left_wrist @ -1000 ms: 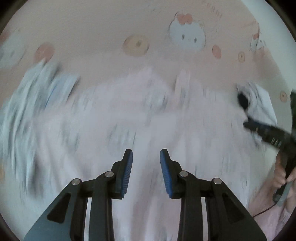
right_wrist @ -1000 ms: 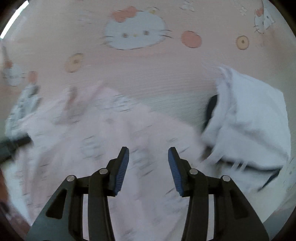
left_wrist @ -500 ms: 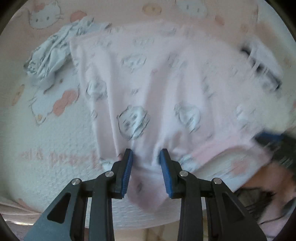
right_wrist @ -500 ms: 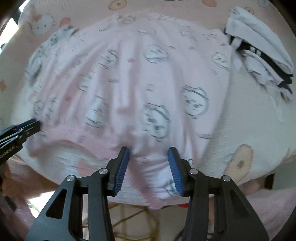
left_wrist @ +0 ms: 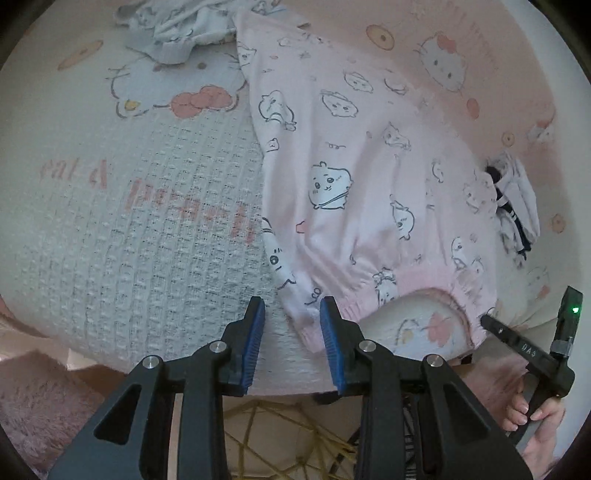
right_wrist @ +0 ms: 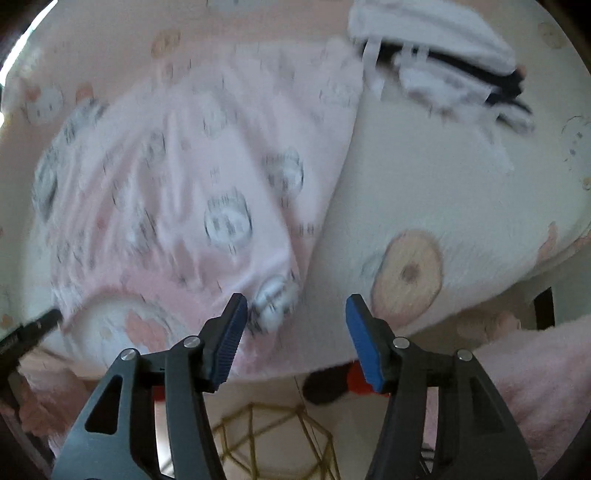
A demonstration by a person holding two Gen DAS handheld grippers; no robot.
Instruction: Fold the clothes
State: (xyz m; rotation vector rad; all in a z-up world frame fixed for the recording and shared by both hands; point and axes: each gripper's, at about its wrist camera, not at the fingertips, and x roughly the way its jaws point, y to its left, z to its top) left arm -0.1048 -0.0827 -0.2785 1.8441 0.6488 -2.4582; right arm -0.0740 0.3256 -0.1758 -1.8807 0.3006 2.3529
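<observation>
A pale pink garment with cartoon prints (left_wrist: pixel 354 184) lies spread flat on the bed, its ribbed hem toward me. My left gripper (left_wrist: pixel 291 314) is open, its blue pads either side of the hem's near left corner without pinching it. The garment also shows blurred in the right wrist view (right_wrist: pixel 207 206). My right gripper (right_wrist: pixel 295 325) is open wide just off the hem's right corner; that corner lies by its left pad. The right gripper shows at the lower right of the left wrist view (left_wrist: pixel 535 350), held by a hand.
A Hello Kitty bedspread (left_wrist: pixel 147 240) covers the bed. A crumpled white printed garment (left_wrist: pixel 177 26) lies at the far left. A white garment with black stripes (right_wrist: pixel 454 70) lies at the far right. The bed's near edge, pink fluffy fabric (right_wrist: pixel 524 373) and a gold wire frame (right_wrist: pixel 273 435) are below.
Both grippers came back from over the spread garment toward its near hem at the bed edge. My right gripper's jaws have opened wider. The garment now lies flat.
</observation>
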